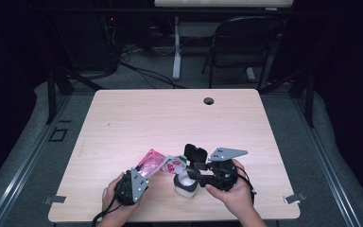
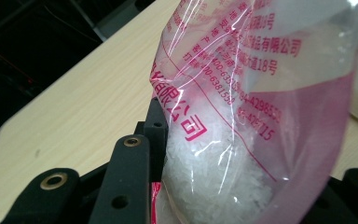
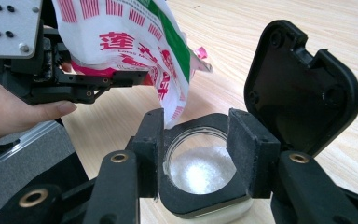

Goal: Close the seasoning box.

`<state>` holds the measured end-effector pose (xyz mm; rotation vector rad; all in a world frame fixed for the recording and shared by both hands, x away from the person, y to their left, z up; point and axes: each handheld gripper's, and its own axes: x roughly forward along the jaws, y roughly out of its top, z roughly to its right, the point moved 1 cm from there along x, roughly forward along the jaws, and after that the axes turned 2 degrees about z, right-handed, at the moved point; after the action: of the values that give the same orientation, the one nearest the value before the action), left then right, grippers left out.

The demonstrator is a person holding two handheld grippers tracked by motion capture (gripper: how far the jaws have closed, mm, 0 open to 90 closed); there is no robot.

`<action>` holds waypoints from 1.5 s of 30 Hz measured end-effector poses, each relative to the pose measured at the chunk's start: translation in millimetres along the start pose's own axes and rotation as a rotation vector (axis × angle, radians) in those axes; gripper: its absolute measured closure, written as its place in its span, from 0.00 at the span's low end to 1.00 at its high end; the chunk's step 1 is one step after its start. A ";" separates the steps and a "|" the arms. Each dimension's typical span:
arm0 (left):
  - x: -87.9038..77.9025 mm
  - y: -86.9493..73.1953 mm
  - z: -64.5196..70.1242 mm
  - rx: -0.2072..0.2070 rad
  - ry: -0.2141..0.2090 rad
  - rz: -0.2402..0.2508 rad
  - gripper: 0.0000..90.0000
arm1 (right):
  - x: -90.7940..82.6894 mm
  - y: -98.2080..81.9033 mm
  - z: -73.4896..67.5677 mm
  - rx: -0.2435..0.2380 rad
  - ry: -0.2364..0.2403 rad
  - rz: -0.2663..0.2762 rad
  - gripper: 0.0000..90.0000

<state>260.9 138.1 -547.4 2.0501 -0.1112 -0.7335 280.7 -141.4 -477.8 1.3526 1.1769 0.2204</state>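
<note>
A clear and pink plastic bag (image 1: 157, 163) of white granules (image 2: 205, 177) is tilted, its printed end (image 3: 135, 42) hanging down to the mouth of a small container (image 1: 185, 188). My left gripper (image 1: 144, 174) is shut on the bag (image 2: 242, 93), one pad (image 2: 156, 126) pressed into its side. The container (image 3: 200, 203) stands on the table with its black flip lid (image 3: 303, 84) swung up and white granules inside. My right gripper (image 3: 196, 123) sits around it with a pad against each side. In the right gripper view, my left gripper (image 3: 116, 77) is at upper left.
The light wood table (image 1: 170, 118) has a cable hole (image 1: 209, 100) near its far edge. A dark folding chair (image 1: 246, 42) and a white stand leg (image 1: 176, 52) stand on the floor beyond. The work sits near the table's front edge.
</note>
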 end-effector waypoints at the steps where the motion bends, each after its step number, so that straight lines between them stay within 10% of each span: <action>1: 0.4 -0.7 -1.3 -0.019 -0.010 0.001 0.75 | 0.0 0.0 0.2 0.000 -0.001 0.001 0.63; 8: 0.8 -4.4 -11.8 -0.136 -0.052 0.009 0.75 | -0.1 -0.2 0.0 0.000 0.000 0.008 0.63; 22: -4.0 -12.5 -32.3 -0.217 -0.005 -0.005 0.75 | 0.8 -2.2 0.4 -0.013 -0.006 0.025 0.56; 45: -14.8 -38.3 -84.6 -0.364 0.161 -0.059 0.75 | 1.8 -3.4 -0.5 -0.057 -0.013 0.020 0.60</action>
<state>286.7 228.0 -537.9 1.7596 0.1651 -0.5735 279.5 -140.8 -481.3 1.3144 1.1382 0.2575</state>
